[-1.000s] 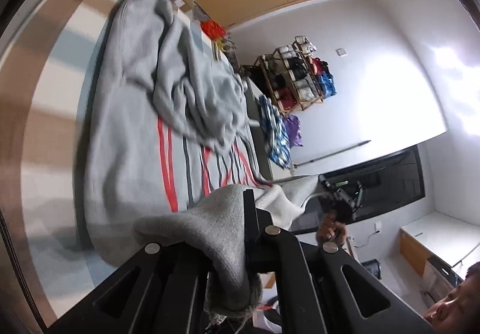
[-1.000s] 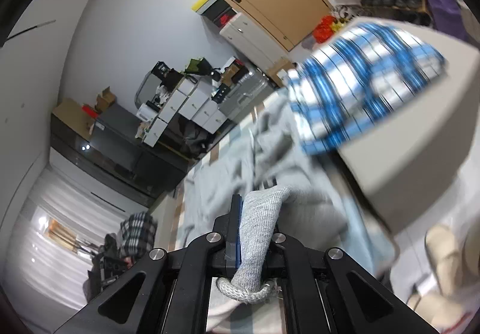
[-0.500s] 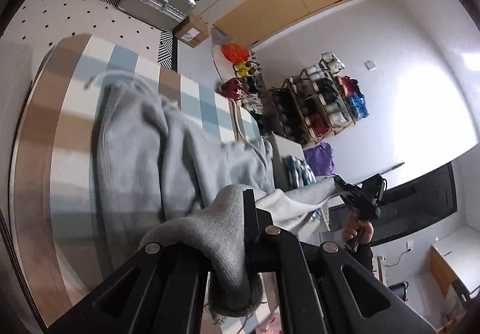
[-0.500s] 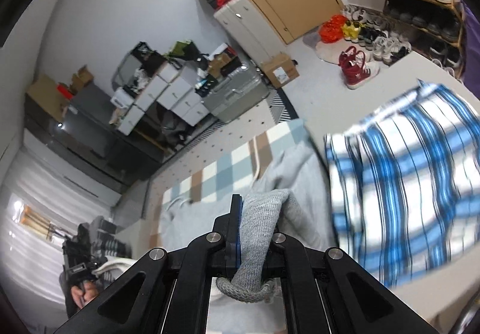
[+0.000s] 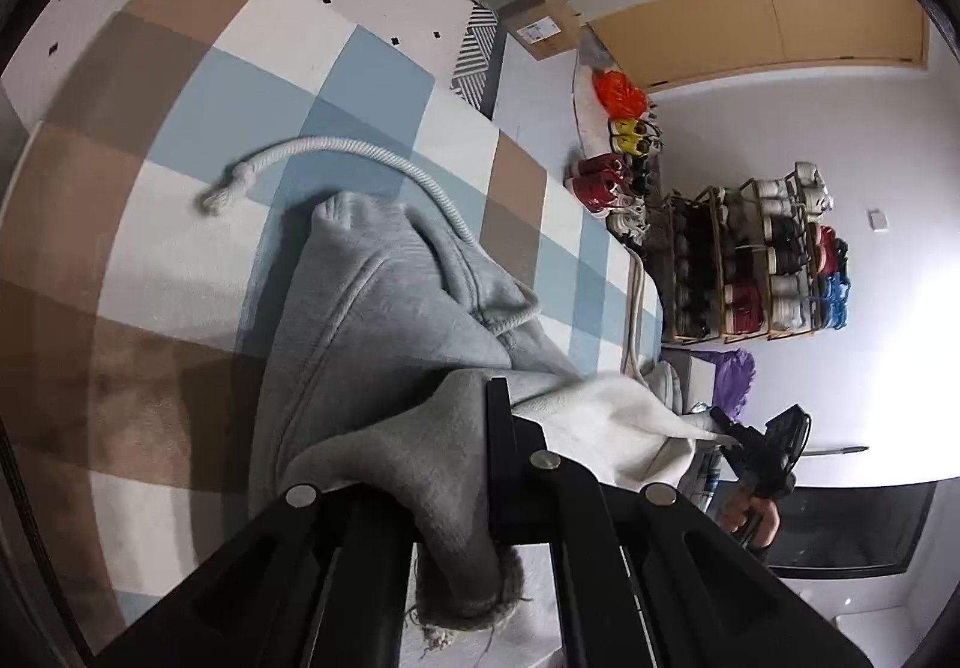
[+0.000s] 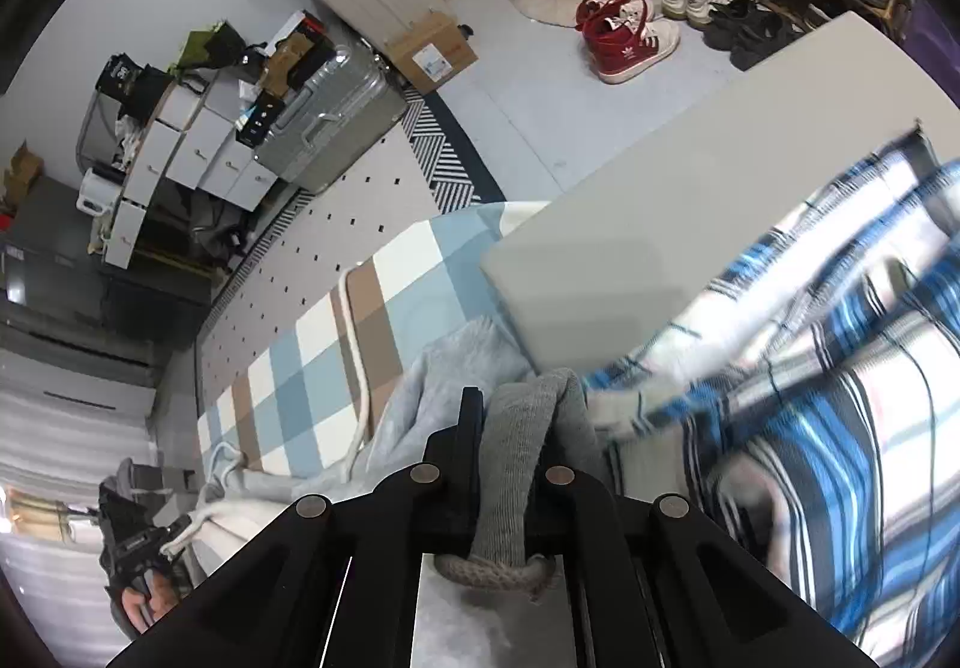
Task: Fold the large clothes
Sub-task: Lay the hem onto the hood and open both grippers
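A grey hoodie (image 5: 384, 320) lies bunched on a checked blue, brown and white mat (image 5: 252, 86), its white drawstring (image 5: 336, 149) trailing across the mat. My left gripper (image 5: 480, 416) is shut on the hoodie's ribbed hem, lifted above the mat. My right gripper (image 6: 516, 416) is shut on another part of the hem (image 6: 522, 446); the rest of the hoodie (image 6: 432, 398) hangs below it. The right gripper also shows in the left wrist view (image 5: 762, 452), the left one in the right wrist view (image 6: 138, 542).
A blue and white plaid shirt (image 6: 840, 428) lies on a white table (image 6: 660, 224) beside the mat. A shoe rack (image 5: 756, 260), loose shoes (image 6: 624, 32), a silver suitcase (image 6: 336, 116), a cardboard box (image 6: 432, 50) and drawers (image 6: 180, 152) stand around.
Both grippers have lifted and swung the hem over toward the hood end, doubling the hoodie. The red-striped front is now hidden. The view has tilted down onto the mat.
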`<state>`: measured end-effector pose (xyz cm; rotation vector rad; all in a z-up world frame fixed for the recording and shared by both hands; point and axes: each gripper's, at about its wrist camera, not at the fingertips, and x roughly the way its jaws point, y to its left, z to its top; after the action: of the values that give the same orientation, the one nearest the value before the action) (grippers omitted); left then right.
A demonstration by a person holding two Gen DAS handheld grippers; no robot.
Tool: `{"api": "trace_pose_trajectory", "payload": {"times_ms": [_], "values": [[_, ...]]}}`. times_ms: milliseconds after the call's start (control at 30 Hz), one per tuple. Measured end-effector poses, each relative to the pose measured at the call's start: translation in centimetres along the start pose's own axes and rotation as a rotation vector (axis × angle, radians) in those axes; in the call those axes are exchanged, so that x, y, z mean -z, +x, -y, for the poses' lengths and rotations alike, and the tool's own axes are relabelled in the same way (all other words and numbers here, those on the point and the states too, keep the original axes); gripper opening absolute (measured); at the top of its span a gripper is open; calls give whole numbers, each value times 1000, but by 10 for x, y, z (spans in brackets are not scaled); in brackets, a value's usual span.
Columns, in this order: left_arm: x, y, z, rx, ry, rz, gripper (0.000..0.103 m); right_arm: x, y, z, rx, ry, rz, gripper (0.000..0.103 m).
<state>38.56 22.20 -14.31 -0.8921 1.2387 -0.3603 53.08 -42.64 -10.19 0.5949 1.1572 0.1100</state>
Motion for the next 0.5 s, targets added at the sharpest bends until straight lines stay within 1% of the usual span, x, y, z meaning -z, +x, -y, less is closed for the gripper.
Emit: {"api": "trace_pose_trajectory", "payload": {"times_ms": [33,67,100,167,200,267,300,333,367,400,433,467,500], "values": [[1,-5,-1,42,1,17,0,-2,-2,1,-14,11,12,5],[4,-14,-2,83,-3,38,0,-2,-7,3,-50,34,30,5],[5,-20,-2,94,-10,53,3,-1,-12,6,-73,60,41,7],[9,-29,-2,95,-22,61,3,1,-20,7,-79,78,59,13],[13,-31,-3,81,-23,52,6,4,-28,9,-74,80,85,21],[20,-33,-4,19,-40,31,23,2,-38,5,-101,88,103,33],[16,-37,-1,-12,-54,43,57,3,-44,6,-93,94,129,58],[17,-46,-4,-68,-81,84,91,7,-57,5,-56,95,202,80],[18,-54,-7,-101,-105,129,94,13,-69,3,-29,83,262,84],[18,-61,-10,-98,-113,165,94,21,-77,-3,-20,48,294,86],[21,-67,-14,-80,-115,184,94,26,-80,-8,-30,18,296,86],[28,-71,-17,-61,-111,184,94,35,-83,-17,-52,-34,279,86],[32,-72,-16,-57,-106,177,94,47,-86,-28,-63,-87,266,86]]}}
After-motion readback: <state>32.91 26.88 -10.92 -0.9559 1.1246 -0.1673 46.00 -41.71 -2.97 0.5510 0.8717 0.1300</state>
